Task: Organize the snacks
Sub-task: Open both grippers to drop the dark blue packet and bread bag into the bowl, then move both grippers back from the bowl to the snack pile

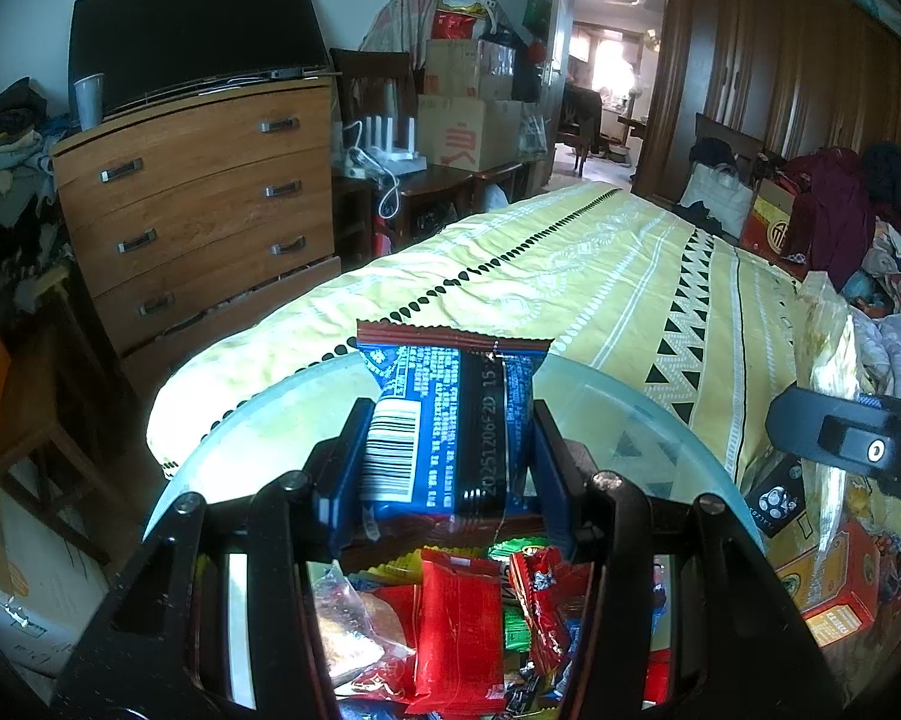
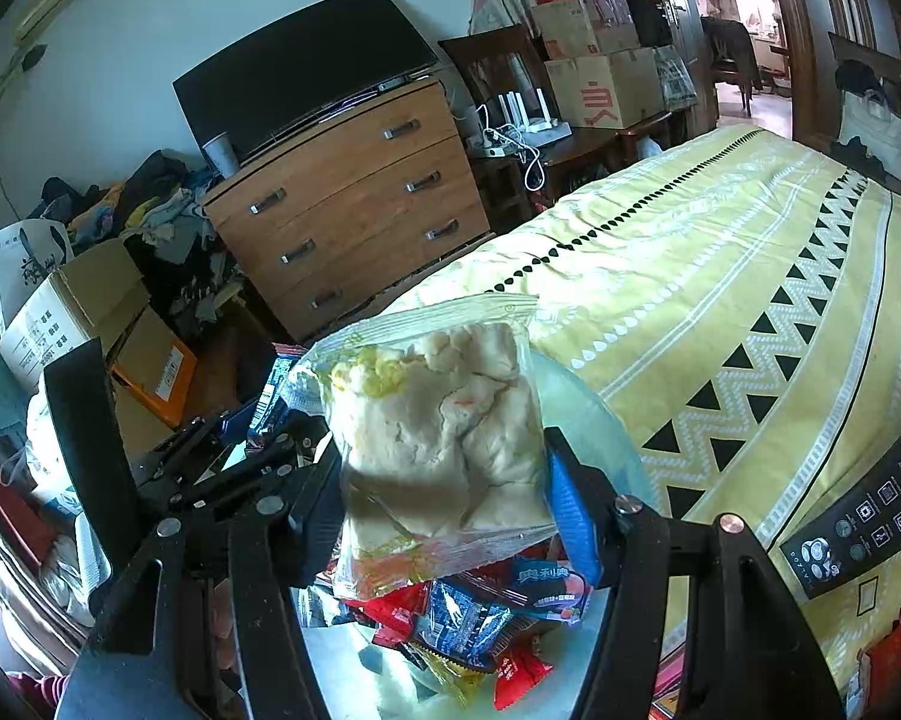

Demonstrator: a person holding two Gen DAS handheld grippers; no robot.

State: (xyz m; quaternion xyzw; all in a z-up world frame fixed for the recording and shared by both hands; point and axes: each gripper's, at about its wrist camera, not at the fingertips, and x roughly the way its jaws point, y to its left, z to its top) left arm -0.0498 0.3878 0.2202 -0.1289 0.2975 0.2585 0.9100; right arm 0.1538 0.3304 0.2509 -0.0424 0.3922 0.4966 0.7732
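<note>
The left gripper (image 1: 450, 450) has its fingers clenched on a blue snack packet (image 1: 450, 420), and the right gripper (image 2: 444, 480) grasps a clear bag (image 2: 438, 420) of pale, probably doughy food; both hang over the translucent bowl (image 1: 258, 414) of mixed snacks (image 1: 462, 630) on the bed (image 1: 570, 276)

The snack packet (image 1: 450, 426) is blue with a white barcode patch, a black band and reddish-brown crimped edges. The clear bag (image 2: 438, 438) shows pale cream lumps with yellow flecks. The bedspread (image 1: 600, 264) is pale yellow with white stripes, black triangles and a black dotted line.
</note>
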